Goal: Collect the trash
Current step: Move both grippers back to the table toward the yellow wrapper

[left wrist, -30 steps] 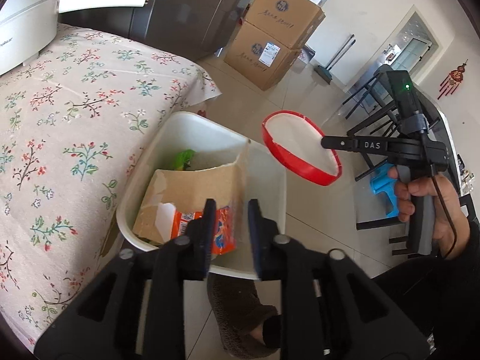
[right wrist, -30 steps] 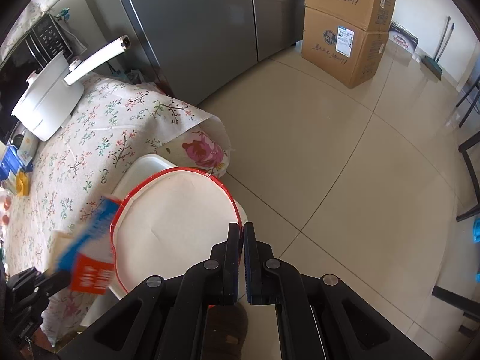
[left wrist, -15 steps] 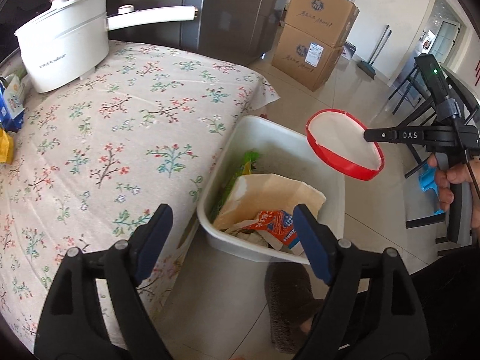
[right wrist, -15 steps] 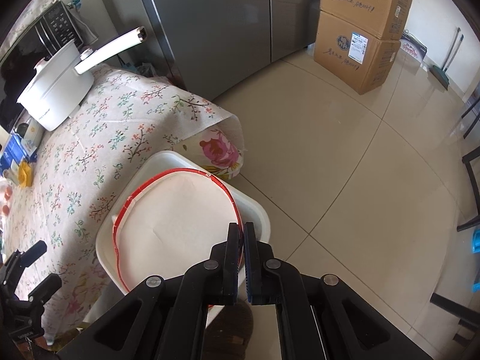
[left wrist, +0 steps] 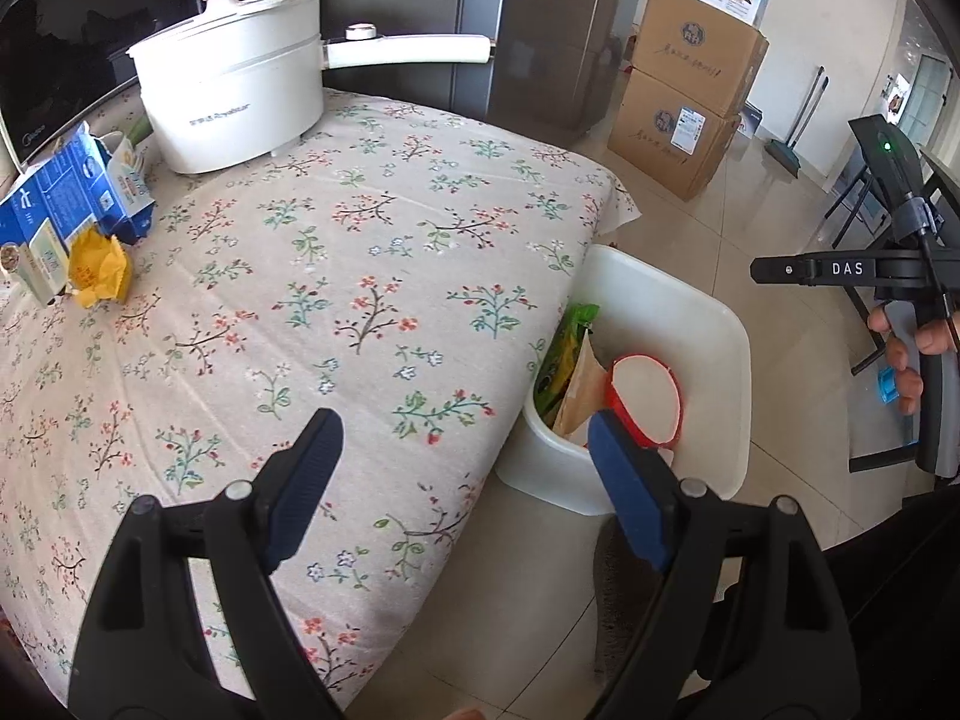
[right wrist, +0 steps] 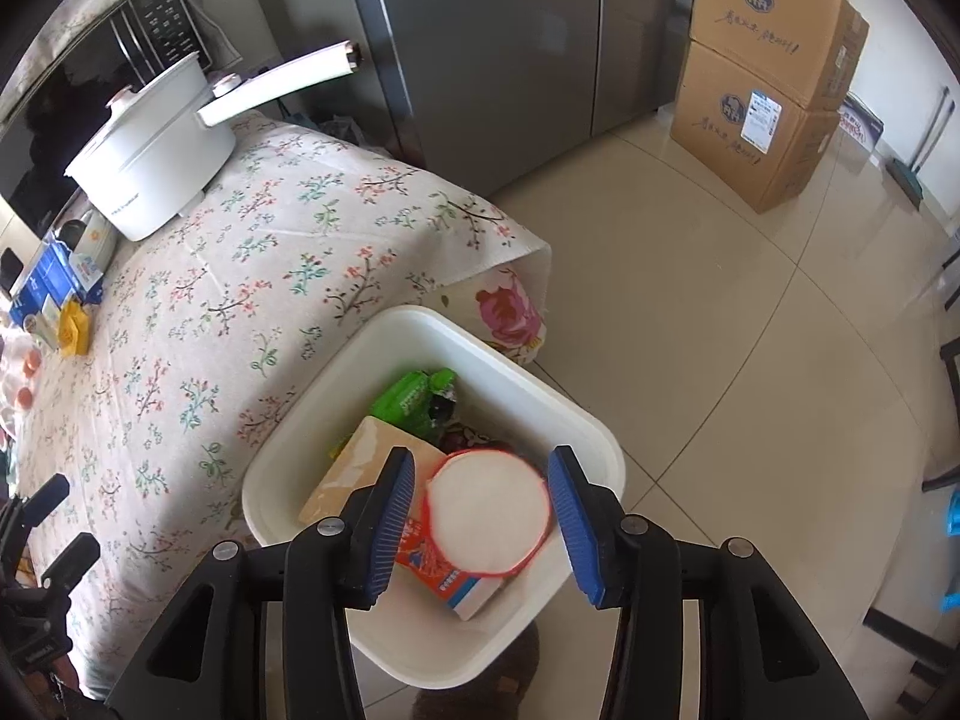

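Note:
A white bin [right wrist: 576, 420] stands on the floor beside the floral-cloth table [left wrist: 360, 276]. In it lie a red-rimmed round lid [right wrist: 489, 513], an orange packet [right wrist: 444, 570], brown paper [right wrist: 354, 468] and a green wrapper [right wrist: 411, 396]. My right gripper [right wrist: 480, 522] is open and empty, just above the bin. My left gripper [left wrist: 465, 486] is open and empty, over the table's near edge; the bin [left wrist: 720, 348] and lid [left wrist: 648, 399] show to its right. A blue carton [left wrist: 60, 198] and a yellow wrapper [left wrist: 99, 270] lie at the table's far left.
A white pot [left wrist: 234, 96] with a long handle stands at the back of the table. Two stacked cardboard boxes [left wrist: 690, 96] stand on the tiled floor by a grey fridge [right wrist: 480, 42]. Dark chair legs [left wrist: 870, 192] stand at the right.
My right gripper opened and the red-rimmed lid fell into the bin. My left gripper opened, dropped the orange packet into the bin and swung back over the table.

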`<state>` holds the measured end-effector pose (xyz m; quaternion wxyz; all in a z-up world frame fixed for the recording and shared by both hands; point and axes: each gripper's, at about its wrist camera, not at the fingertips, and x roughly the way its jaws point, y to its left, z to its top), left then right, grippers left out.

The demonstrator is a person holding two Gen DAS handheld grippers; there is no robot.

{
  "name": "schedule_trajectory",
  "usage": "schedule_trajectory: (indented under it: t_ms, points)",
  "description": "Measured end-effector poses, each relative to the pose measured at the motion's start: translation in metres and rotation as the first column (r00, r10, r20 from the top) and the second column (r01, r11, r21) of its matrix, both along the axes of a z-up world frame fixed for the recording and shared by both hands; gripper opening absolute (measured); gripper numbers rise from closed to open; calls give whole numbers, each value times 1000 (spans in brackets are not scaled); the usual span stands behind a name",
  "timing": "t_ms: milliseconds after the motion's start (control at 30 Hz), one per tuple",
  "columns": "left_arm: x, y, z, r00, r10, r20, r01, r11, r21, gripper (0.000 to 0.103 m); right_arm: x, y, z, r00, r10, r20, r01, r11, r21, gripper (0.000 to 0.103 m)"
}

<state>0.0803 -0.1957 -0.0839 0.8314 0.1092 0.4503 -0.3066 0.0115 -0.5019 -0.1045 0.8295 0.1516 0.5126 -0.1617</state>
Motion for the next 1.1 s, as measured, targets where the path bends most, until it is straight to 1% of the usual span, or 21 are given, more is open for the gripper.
schedule_trajectory:
  t_ms: [300, 400, 533, 667, 867, 1000, 1100]
  points:
    - [18, 48, 9, 994, 108, 7, -108, 994, -5, 84, 21, 32, 12, 999, 41, 26, -40, 999, -21, 58]
    - [25, 65, 13, 989, 147, 13, -147, 989, -10, 84, 32, 46, 16, 998, 58, 40, -57, 998, -21, 60]
    - [34, 92, 17, 978, 208, 18, -207, 978, -18, 84, 47, 68, 22, 995, 75, 69, -75, 997, -1, 66]
    - [44, 121, 19, 960, 279, 11, -278, 960, -34, 84, 65, 94, 27, 990, 108, 87, -109, 994, -1, 69]
    - [65, 162, 19, 924, 382, 12, -381, 923, -43, 84, 94, 132, 27, 984, 146, 103, -148, 989, 11, 72]
    - [97, 183, 11, 893, 450, -12, -450, 892, -44, 84, 121, 156, 26, 975, 199, 97, -201, 980, 9, 72]
    - [124, 193, 3, 874, 485, -33, -486, 871, -75, 84, 143, 171, 27, 968, 229, 98, -230, 973, 2, 72]
